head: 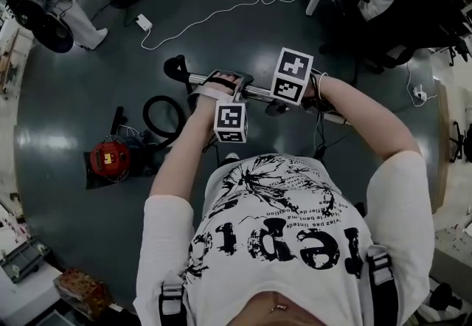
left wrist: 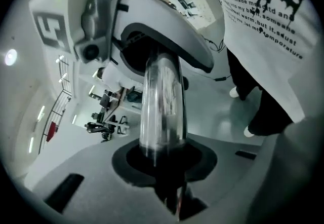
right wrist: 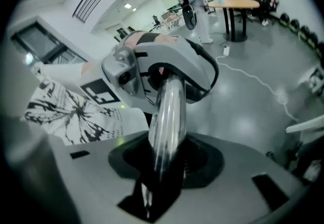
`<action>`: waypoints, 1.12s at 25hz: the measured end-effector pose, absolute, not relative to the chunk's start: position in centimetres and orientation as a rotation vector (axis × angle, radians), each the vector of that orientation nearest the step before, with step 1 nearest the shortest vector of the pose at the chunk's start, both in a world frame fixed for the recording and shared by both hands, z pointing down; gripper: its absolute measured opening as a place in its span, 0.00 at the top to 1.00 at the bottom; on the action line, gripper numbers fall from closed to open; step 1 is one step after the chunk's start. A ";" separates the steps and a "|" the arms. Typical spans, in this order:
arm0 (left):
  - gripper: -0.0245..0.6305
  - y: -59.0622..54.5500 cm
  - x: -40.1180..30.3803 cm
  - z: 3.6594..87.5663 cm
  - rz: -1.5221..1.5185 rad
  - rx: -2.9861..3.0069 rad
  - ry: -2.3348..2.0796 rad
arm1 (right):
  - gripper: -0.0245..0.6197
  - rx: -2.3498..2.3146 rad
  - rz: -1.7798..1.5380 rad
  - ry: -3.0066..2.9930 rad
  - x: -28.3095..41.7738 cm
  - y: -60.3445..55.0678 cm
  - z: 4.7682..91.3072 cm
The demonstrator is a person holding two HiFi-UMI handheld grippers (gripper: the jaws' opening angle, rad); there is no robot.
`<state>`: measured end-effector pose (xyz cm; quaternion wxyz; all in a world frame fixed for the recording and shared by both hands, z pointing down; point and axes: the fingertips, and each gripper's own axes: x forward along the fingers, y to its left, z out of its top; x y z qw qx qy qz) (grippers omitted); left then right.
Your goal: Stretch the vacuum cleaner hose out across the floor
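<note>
**Chrome wand clamped in both grippers, hose looped by the canister**

The left gripper [left wrist: 164, 164] has its jaws narrowed onto a chrome metal wand tube [left wrist: 161, 101], which runs straight out from between them. The right gripper [right wrist: 164, 162] is closed on the same tube further along, so neither is empty.

In the head view the tube lies almost level across the picture, its long axis running from 9 o'clock to a little past 3 o'clock. The left gripper sits nearer the 9 o'clock end. That end finishes in a black curved handle [head: 175, 66].

From there a black flexible hose [head: 164, 116] drops toward 8 o'clock of the left gripper. It lies in one round loop on the dark grey floor [head: 243, 29], just beside the red canister vacuum cleaner [head: 109, 159].

The hose is thus not yet drawn out. Judging from this layout, carrying the tube toward 3 o'clock, away from the canister, would open the loop. The left hand is the nearer one to the hose.
</note>
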<state>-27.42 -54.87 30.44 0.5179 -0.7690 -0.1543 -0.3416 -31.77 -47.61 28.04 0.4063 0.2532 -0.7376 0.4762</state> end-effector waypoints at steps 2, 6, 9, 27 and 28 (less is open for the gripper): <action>0.82 -53.2 -25.8 30.9 -0.907 -1.828 -0.441 | 0.76 0.697 0.995 -1.811 -28.9 -46.0 28.3; 0.82 -49.4 -22.8 31.3 -1.044 -1.811 -0.598 | 0.76 0.786 0.605 -1.734 -24.6 -43.9 28.0; 0.82 -46.7 -20.3 31.3 -1.116 -1.780 -0.682 | 0.75 0.889 0.415 -1.629 -20.9 -41.5 28.0; 0.84 -22.2 -7.8 24.9 -1.571 -1.538 -1.774 | 0.76 1.030 -0.432 -0.655 1.3 -20.4 17.0; 0.84 -21.1 -7.4 24.9 -1.567 -1.554 -1.837 | 0.76 1.015 -0.421 -0.660 1.9 -19.6 17.1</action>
